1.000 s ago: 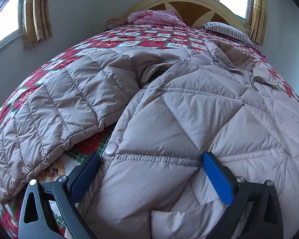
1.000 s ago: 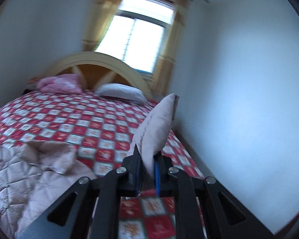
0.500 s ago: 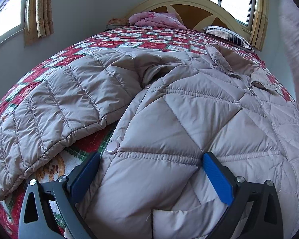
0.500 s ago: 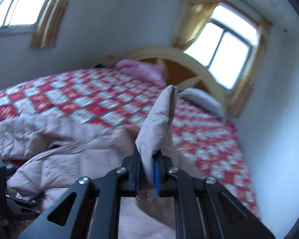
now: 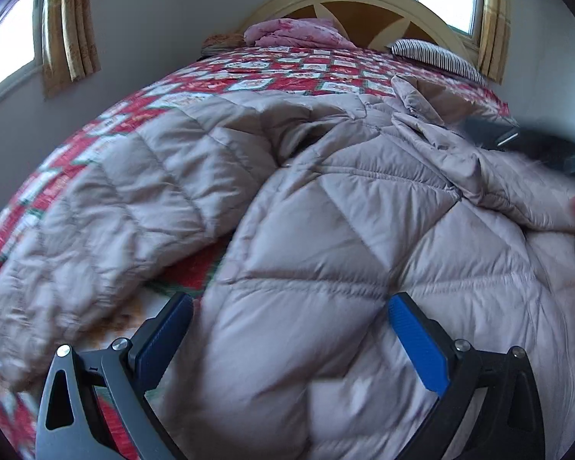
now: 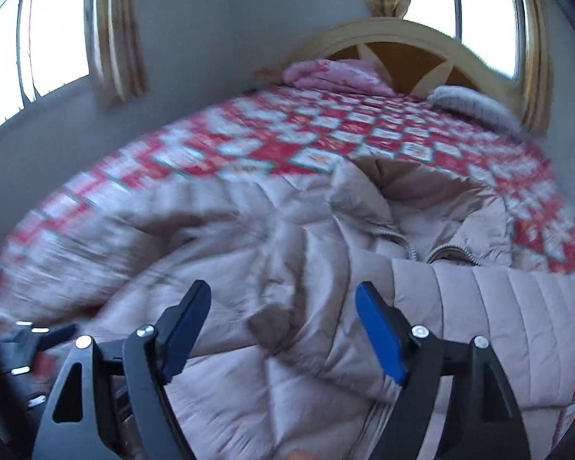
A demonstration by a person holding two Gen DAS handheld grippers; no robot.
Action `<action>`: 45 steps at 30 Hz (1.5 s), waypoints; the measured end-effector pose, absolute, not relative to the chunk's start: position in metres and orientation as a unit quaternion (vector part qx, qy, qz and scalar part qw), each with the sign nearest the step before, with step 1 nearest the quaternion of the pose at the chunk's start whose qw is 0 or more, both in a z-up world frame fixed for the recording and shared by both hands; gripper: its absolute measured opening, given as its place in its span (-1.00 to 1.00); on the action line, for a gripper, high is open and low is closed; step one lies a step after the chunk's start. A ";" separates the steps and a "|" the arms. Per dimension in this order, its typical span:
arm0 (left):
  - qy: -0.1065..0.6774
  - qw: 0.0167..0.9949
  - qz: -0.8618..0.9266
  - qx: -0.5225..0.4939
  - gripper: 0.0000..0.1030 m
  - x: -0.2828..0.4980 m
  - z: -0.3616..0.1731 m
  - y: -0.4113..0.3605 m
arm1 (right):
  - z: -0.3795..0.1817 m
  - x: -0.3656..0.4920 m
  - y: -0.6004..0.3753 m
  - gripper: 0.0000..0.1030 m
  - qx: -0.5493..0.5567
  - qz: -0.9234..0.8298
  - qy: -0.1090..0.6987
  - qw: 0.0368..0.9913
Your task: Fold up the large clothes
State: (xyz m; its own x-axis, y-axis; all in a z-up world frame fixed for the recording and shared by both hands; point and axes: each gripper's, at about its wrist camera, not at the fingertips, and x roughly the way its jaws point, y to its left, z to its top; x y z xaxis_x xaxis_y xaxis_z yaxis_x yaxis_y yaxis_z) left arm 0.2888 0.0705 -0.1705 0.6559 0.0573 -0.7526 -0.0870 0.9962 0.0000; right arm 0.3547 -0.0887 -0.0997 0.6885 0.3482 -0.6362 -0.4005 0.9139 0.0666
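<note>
Our left tool and right tool both gape wide, holding nothing. The coat lies on the bed, collar toward the headboard. One sleeve seems folded across, nearer our right tool.

Big puffy beige jacket sprawled over a red patchwork bed, one sleeve flopped out to the side, left gripper sat wide open over the hem, pink blanket and striped pillow up by the headboard
</note>
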 end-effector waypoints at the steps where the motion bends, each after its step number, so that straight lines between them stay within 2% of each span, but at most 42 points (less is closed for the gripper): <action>1: 0.408 0.912 0.041 -0.007 0.98 0.284 -0.161 0.073 | -0.088 0.347 -0.098 0.57 -0.027 0.210 0.329 0.920; 4: 0.377 0.926 0.037 0.012 0.98 0.273 -0.119 0.079 | -0.054 0.330 -0.144 0.57 0.028 0.222 0.301 0.927; 7: 0.345 0.938 0.019 0.011 0.98 0.279 -0.073 0.068 | -0.037 0.330 -0.187 0.56 0.046 0.158 0.271 0.948; 8: 0.336 0.942 0.009 0.011 0.98 0.287 -0.060 0.059 | -0.033 0.334 -0.206 0.47 0.048 0.114 0.261 0.957; 9: 0.325 0.946 0.002 0.013 0.98 0.295 -0.048 0.047 | -0.032 0.342 -0.230 0.29 0.064 0.065 0.257 0.962; 12: 0.284 0.959 -0.015 0.021 0.98 0.323 -0.031 0.004 | -0.048 0.365 -0.290 0.21 0.136 -0.036 0.260 0.955; 14: 0.270 0.962 -0.028 0.019 0.98 0.348 -0.038 -0.026 | -0.071 0.385 -0.313 0.21 0.151 -0.078 0.273 0.947; 17: 0.287 0.957 0.005 0.047 0.98 0.392 -0.076 -0.062 | -0.102 0.411 -0.321 0.21 0.137 -0.086 0.310 0.937; 20: 0.329 0.940 0.035 0.079 0.98 0.423 -0.123 -0.074 | -0.137 0.429 -0.309 0.21 0.135 -0.034 0.362 0.921; 22: 0.387 0.917 0.045 0.083 0.98 0.440 -0.161 -0.069 | -0.158 0.436 -0.297 0.21 0.104 -0.044 0.389 0.914; 25: 0.417 0.908 0.026 0.043 0.98 0.447 -0.180 -0.052 | -0.188 0.439 -0.287 0.21 0.081 -0.048 0.416 0.904; 34: 0.420 0.907 0.025 0.023 0.98 0.447 -0.187 -0.045 | -0.199 0.441 -0.269 0.21 0.006 -0.087 0.418 0.904; 41: 0.418 0.908 0.019 0.008 0.98 0.446 -0.190 -0.045 | -0.176 0.433 -0.280 0.22 -0.010 -0.102 0.442 0.891; 43: 0.418 0.908 0.017 0.001 0.99 0.445 -0.190 -0.044 | -0.149 0.418 -0.272 0.31 0.016 -0.097 0.410 0.907; 44: 0.417 0.909 0.017 0.000 0.99 0.445 -0.190 -0.044 | -0.129 0.405 -0.259 0.51 0.013 -0.098 0.377 0.921; 45: 0.416 0.909 0.016 -0.002 0.99 0.445 -0.190 -0.043 | -0.121 0.399 -0.247 0.64 0.003 -0.094 0.359 0.929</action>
